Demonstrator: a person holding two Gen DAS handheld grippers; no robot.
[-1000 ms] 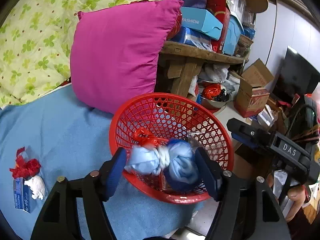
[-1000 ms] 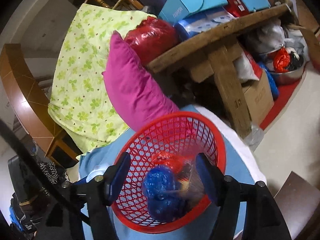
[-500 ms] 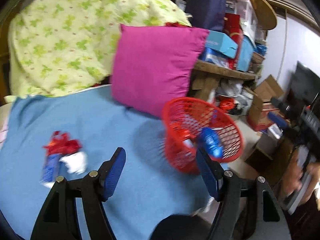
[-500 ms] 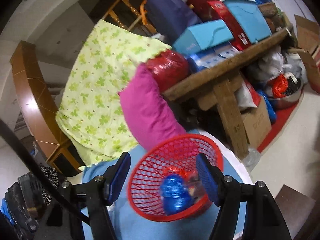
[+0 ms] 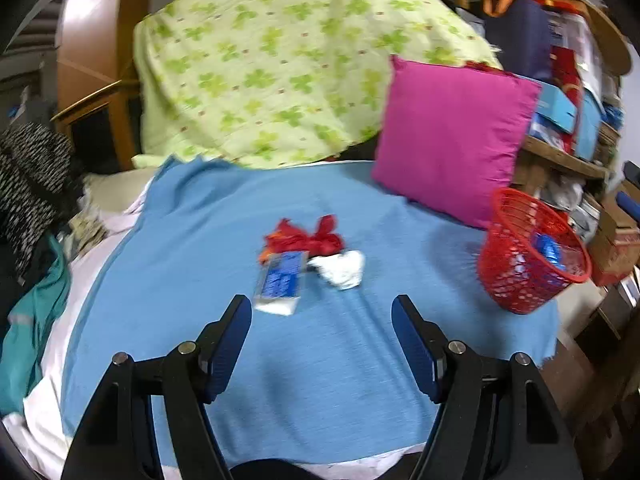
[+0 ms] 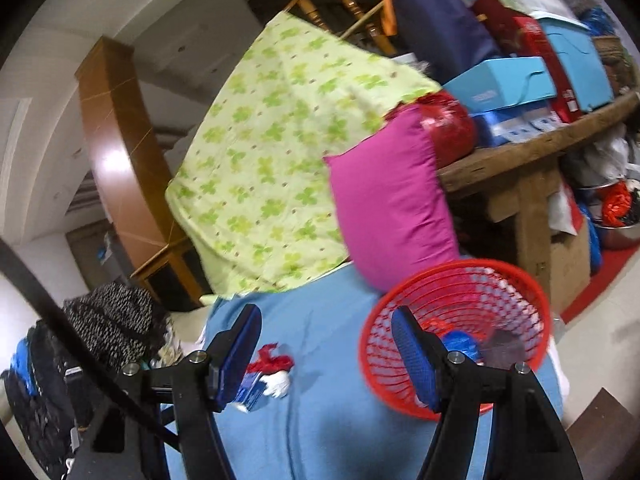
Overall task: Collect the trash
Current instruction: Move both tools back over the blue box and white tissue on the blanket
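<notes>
A red mesh basket (image 5: 520, 276) stands at the right edge of the blue blanket (image 5: 224, 248), holding a blue bag (image 5: 550, 250) and other scraps. In the middle of the blanket lie a red plastic scrap (image 5: 304, 236), a blue and white packet (image 5: 282, 280) and a crumpled white tissue (image 5: 340, 268). My left gripper (image 5: 322, 328) is open and empty, a short way in front of that pile. My right gripper (image 6: 326, 348) is also open and empty, above the blanket, with the basket (image 6: 472, 300) behind its right finger and the pile (image 6: 268, 372) near its left finger.
A magenta pillow (image 5: 452, 140) leans beside the basket under a green clover-print quilt (image 5: 280, 64). A wooden table (image 6: 528, 160) piled with boxes stands at the right, with cartons and a metal bowl beneath. Dark clothes (image 5: 32, 184) are heaped at the blanket's left.
Both grippers let go of bagged trash into the basket and drew back. The left view swung left, so the pile on the blanket now lies ahead of it.
</notes>
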